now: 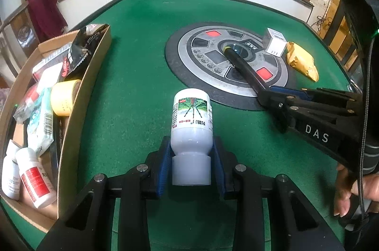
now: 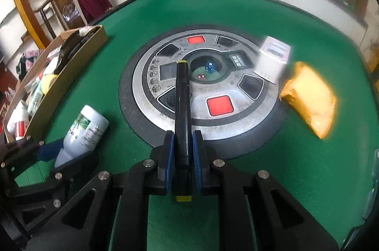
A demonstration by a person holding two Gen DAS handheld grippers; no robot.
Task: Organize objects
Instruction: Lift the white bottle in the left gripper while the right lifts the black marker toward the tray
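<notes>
My left gripper [image 1: 191, 147] is shut on a white bottle [image 1: 191, 125] with a green picture label, gripped near its cap and held above the green table; the same bottle [image 2: 83, 130] shows at the lower left of the right wrist view. My right gripper [image 2: 183, 139] is shut on a black marker [image 2: 182, 97] with yellow ends, which points out over the round panel. In the left wrist view that marker [image 1: 244, 66] and the right gripper [image 1: 272, 97] reach in from the right. A cardboard box [image 1: 71, 132] holding several items stands at the left.
A round silver control panel [image 1: 208, 76] sits in the table's middle. A small white box [image 2: 272, 61] rests on its far right rim, with a yellow packet [image 2: 310, 97] beside it. Inside the cardboard box lie a yellow tape roll [image 1: 62, 97], white bottles [image 1: 35, 180] and packets. A hand [image 1: 350, 194] is at the right.
</notes>
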